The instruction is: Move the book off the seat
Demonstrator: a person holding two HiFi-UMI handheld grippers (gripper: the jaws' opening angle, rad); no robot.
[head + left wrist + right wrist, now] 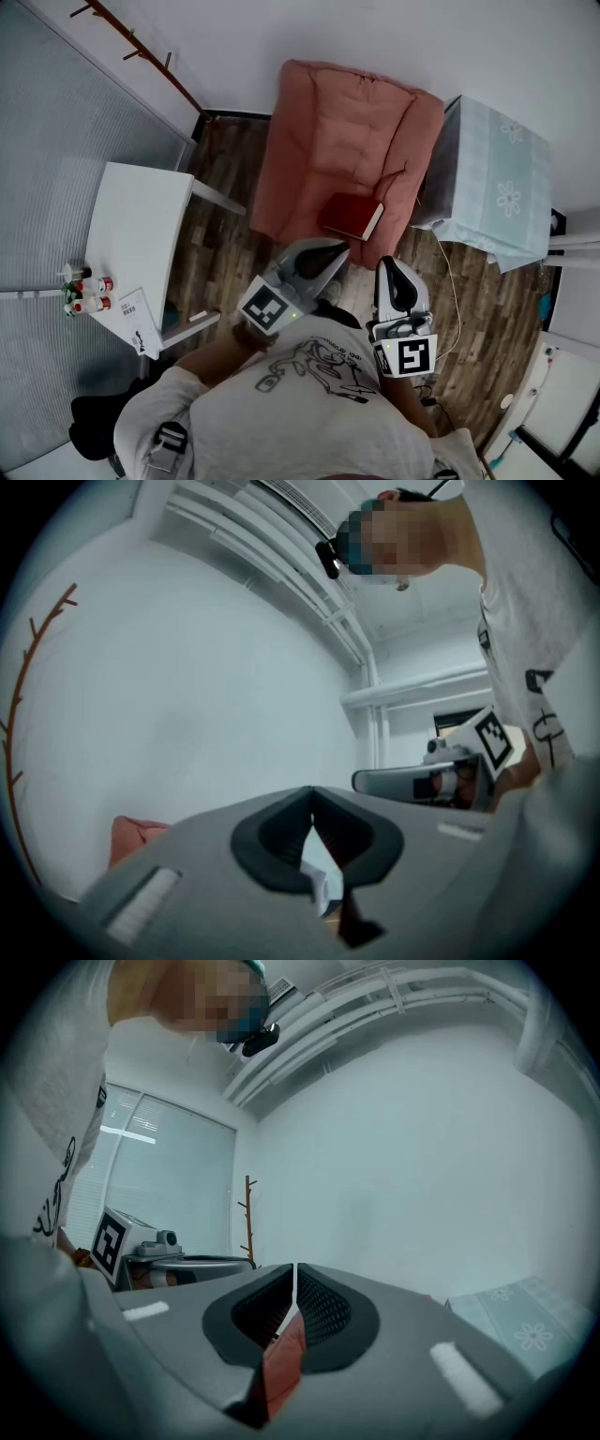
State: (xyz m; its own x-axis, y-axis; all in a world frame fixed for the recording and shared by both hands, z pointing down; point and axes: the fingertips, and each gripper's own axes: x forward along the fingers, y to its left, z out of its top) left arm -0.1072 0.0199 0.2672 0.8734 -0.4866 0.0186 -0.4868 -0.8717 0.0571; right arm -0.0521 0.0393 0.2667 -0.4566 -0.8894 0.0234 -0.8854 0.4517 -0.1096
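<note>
A dark red book (352,216) lies flat on the front right of the seat of a pink armchair (319,122). In the head view my left gripper (337,251) hovers just in front of the seat's edge, a little short of the book and not touching it. My right gripper (390,268) is held beside it to the right, over the floor in front of the chair's right arm. Both stand shut with nothing held. The left gripper view (312,789) and the right gripper view (294,1267) look up at the white wall, jaws together.
A white table (131,234) with small bottles (84,291) and a sheet of paper stands at the left. A table under a pale blue flowered cloth (497,178) stands right of the armchair. A cable (450,281) trails over the wooden floor. A wooden coat rack (141,52) leans by the wall.
</note>
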